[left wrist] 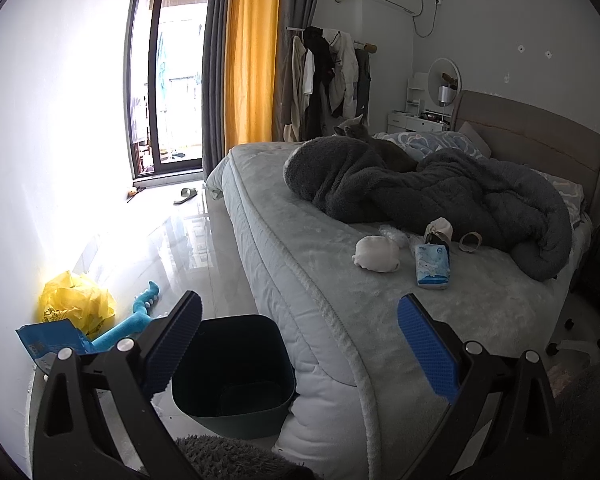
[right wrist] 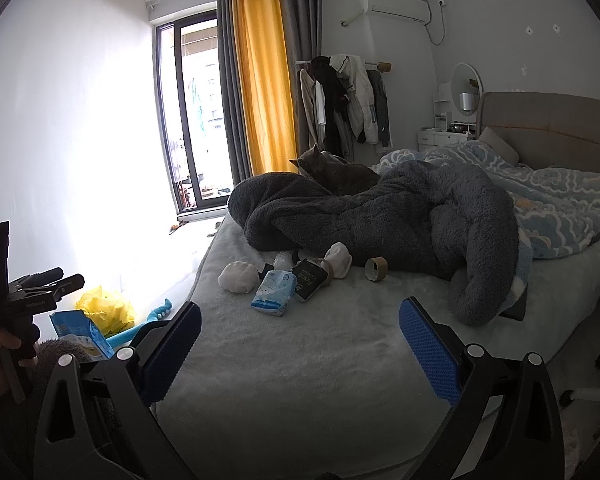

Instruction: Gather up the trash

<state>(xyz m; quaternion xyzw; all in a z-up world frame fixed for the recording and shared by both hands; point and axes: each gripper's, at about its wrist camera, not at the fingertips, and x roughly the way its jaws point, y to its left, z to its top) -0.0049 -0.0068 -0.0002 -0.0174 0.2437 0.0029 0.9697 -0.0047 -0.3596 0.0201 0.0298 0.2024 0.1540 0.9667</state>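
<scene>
Both grippers are spread wide with nothing between their blue pads: the left gripper (left wrist: 299, 344) hangs over the dark bin (left wrist: 236, 368) on the floor against the bed (left wrist: 340, 292), the right gripper (right wrist: 300, 346) above the bed's near edge. The trash lies on the bed beside the grey blanket (right wrist: 380, 216): a blue tissue pack (right wrist: 274, 293), a black packet (right wrist: 309, 279) whose white lettering is too small to read, a tape roll (right wrist: 376, 269) and white wads (right wrist: 238, 277). A cat (right wrist: 332, 174) sits behind the blanket.
</scene>
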